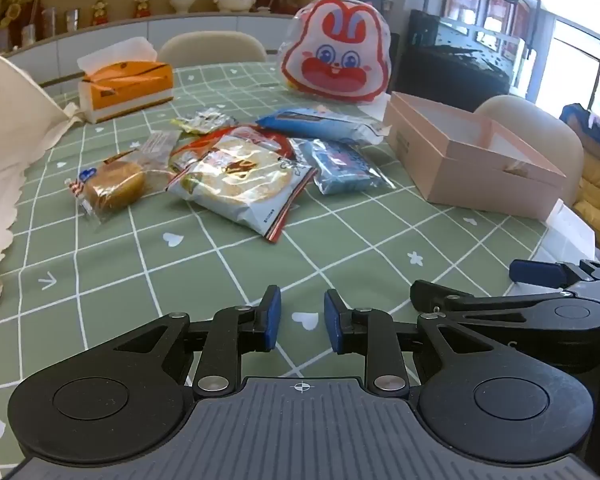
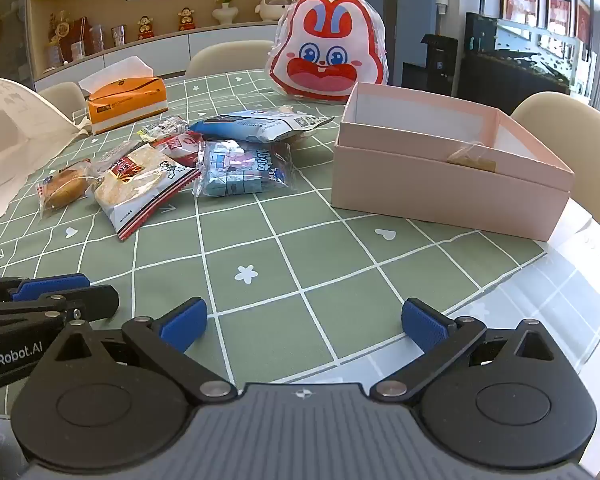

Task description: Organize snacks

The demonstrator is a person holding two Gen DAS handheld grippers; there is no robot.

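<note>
A pile of wrapped snacks lies on the green checked tablecloth: a round bun (image 1: 114, 190) (image 2: 62, 188), a rice cracker bag (image 1: 236, 178) (image 2: 134, 184), a clear packet of blue cubes (image 1: 346, 166) (image 2: 242, 174), a long blue packet (image 1: 320, 122) (image 2: 260, 122) and a small silver wrapper (image 1: 204, 120). To their right stands an open pink box (image 1: 472, 160) (image 2: 440, 184) with one wrapped snack (image 2: 470, 158) inside. My left gripper (image 1: 302, 320) hovers near the table's front, jaws narrowly apart, holding nothing. My right gripper (image 2: 304, 324) is wide open and empty, beside the left.
A rabbit-face bag (image 1: 336, 52) (image 2: 328, 48) stands behind the box. An orange tissue box (image 1: 126, 84) (image 2: 126, 98) sits at the back left, white fabric (image 1: 4, 152) at the left edge. Chairs ring the table. Bare tablecloth lies between grippers and snacks.
</note>
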